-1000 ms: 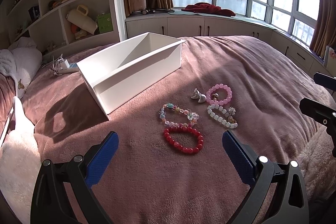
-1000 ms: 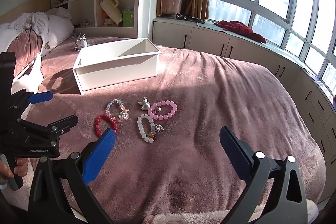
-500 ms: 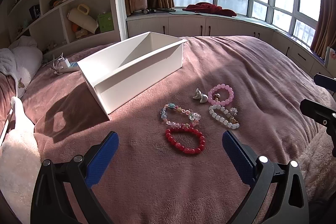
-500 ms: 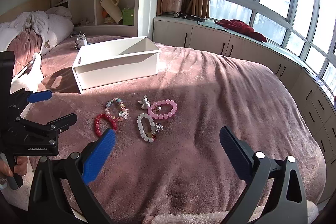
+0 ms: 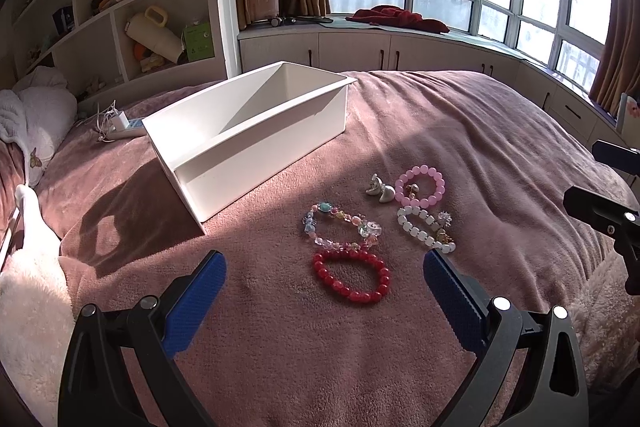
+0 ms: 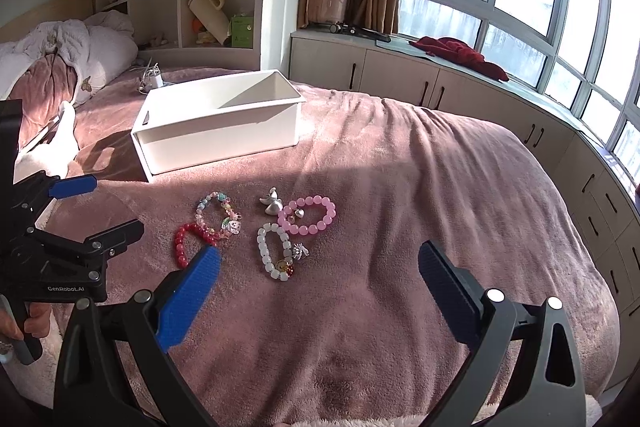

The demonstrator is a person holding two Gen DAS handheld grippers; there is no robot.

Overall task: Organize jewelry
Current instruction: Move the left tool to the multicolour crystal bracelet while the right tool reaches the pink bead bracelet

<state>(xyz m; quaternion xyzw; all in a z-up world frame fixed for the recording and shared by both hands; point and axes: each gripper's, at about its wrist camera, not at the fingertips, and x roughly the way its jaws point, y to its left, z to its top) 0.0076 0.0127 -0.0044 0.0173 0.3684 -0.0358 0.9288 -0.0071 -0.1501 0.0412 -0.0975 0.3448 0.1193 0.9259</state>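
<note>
The red bracelet [image 5: 351,277] lies flat on the bed [image 5: 500,155], the piece of the cluster closest to the near edge, and it sits straight ahead of the left tongs [image 5: 325,279], between the lines of their two blue pads and just beyond the tips; its loop is slightly wider across than deep, so its long axis runs across the tongs' opening rather than along it. Just behind it, touching or nearly so, lies the multicoloured charm bracelet [image 5: 340,227]; to the right of that are the white bracelet [image 5: 425,231] and the pink bracelet [image 5: 420,186], with a small silver charm [image 5: 380,189] beside the pink one. The white box [image 5: 248,131] stands farther back and to the left, toward the pillows, empty as far as its visible interior shows; nothing has gone in yet. The right tongs [image 6: 318,269] face the white bracelet instead, with the red one off at their left pad; so the left is the better placed for the red piece. Both tongs stand wide apart and hold nothing; I judge the next move a short forward-and-down reach by the left.
</note>
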